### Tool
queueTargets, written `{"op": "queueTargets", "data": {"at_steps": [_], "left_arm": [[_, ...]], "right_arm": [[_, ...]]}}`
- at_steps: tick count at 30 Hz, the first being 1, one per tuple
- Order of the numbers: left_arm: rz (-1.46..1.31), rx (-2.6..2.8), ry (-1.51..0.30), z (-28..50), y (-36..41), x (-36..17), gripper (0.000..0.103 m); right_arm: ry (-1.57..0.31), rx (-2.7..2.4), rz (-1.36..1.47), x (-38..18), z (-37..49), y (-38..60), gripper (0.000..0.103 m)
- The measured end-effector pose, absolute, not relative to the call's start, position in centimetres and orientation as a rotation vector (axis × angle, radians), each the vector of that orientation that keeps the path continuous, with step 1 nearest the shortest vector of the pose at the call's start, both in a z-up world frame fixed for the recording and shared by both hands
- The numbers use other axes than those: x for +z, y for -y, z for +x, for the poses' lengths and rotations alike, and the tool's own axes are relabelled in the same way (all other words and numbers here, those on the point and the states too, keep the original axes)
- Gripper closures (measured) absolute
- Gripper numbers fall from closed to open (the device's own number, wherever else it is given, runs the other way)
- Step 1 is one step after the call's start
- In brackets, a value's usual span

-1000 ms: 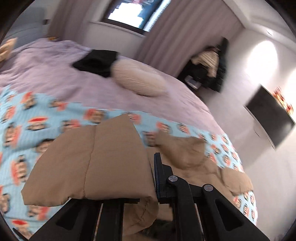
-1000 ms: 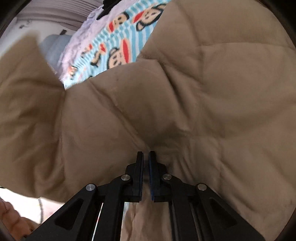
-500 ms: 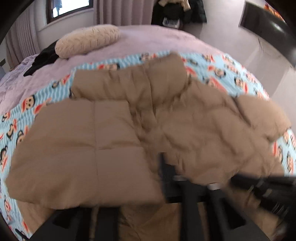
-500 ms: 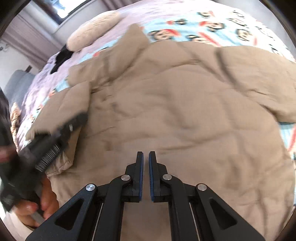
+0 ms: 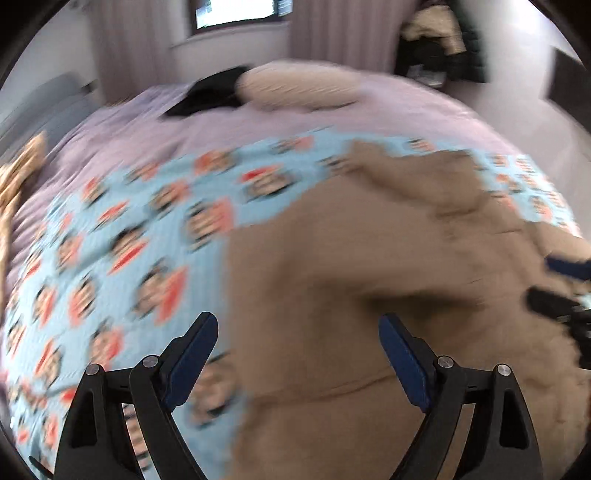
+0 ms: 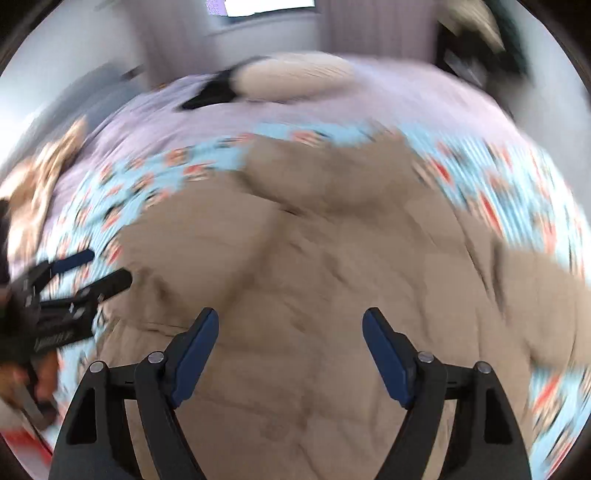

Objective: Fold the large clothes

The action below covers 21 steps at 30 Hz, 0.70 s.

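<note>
A tan quilted jacket (image 5: pixel 369 258) lies spread on a blue monkey-print blanket (image 5: pixel 129 240) on the bed. My left gripper (image 5: pixel 297 325) hangs over the jacket's left edge, its jaws opening wide with nothing pinched between them. The right gripper (image 6: pixel 290 317) hovers above the middle of the jacket (image 6: pixel 314 258), its jaws also opening, with no fabric between the blue pads. In the right wrist view the left gripper (image 6: pixel 74 280) shows at the left edge of the jacket. Seen from the left wrist, the right gripper (image 5: pixel 554 288) sits at the far right. Both views are blurred.
A cream pillow (image 5: pixel 295 85) and a black garment (image 5: pixel 207 96) lie on the lilac bedspread (image 5: pixel 147 129) further up the bed. A window (image 5: pixel 236 14) with curtains is behind. Dark clothes (image 5: pixel 436 40) pile at the back right. A hand (image 6: pixel 40 373) holds the left gripper.
Both grippers were shut, the left one on a jacket fold; now both stand wide apart and hold nothing. The jacket has dropped flat onto the blanket and both views have swung.
</note>
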<state>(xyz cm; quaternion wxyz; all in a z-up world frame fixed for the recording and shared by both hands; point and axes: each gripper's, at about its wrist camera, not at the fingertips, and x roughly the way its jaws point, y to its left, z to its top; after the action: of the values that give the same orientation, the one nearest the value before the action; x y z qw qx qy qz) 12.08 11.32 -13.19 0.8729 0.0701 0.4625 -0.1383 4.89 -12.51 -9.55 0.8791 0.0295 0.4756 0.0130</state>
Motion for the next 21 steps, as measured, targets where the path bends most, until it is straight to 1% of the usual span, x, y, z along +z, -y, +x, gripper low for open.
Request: {"op": "queueTargets", "data": {"at_steps": [3, 6, 9, 10, 11, 12, 13, 17, 19, 21], "left_arm": [[0.146, -0.215, -1.052, 11.8, -14.8, -15.7, 0.013], [0.217, -0.191, -1.119, 11.0, -15.3, -19.0, 0.013], [0.256, -0.13, -1.103, 11.3, -14.3, -21.0, 0.013], [0.257, -0.074, -1.082, 11.9, -14.1, -21.1, 0.013], [0.222, -0.037, -1.072, 12.5, -14.2, -21.1, 0.013], [0.169, -0.015, -1.073, 13.0, -14.6, -21.1, 0.013], [0.134, 0.0, -1.079, 13.2, -14.9, -21.1, 0.013], [0.085, 0.018, -1.074, 13.1, -15.6, -21.4, 0.013], [0.095, 0.014, -1.078, 13.1, -15.4, -21.5, 0.011], [0.105, 0.005, -1.093, 13.2, -15.4, -21.4, 0.011]], "right_arm": [[-0.971, 0.077, -0.136, -10.1, 6.9, 7.0, 0.02], [-0.981, 0.065, -0.33, -12.2, 8.9, 2.3, 0.02], [-0.957, 0.03, -0.441, -14.1, 10.7, -0.5, 0.021], [-0.942, 0.007, -0.465, -14.5, 11.3, -0.7, 0.028], [-0.916, -0.023, -0.474, -14.5, 12.0, -0.7, 0.04], [-0.886, -0.054, -0.458, -14.0, 12.5, -0.4, 0.087], [-0.869, -0.089, -0.413, -13.3, 12.5, 0.7, 0.099], [-0.847, -0.233, 0.051, -10.7, 11.6, 9.1, 0.099], [-0.894, -0.284, 0.318, -11.9, 10.2, 14.2, 0.099], [-0.969, -0.303, 0.579, -15.1, 8.9, 18.5, 0.099]]}}
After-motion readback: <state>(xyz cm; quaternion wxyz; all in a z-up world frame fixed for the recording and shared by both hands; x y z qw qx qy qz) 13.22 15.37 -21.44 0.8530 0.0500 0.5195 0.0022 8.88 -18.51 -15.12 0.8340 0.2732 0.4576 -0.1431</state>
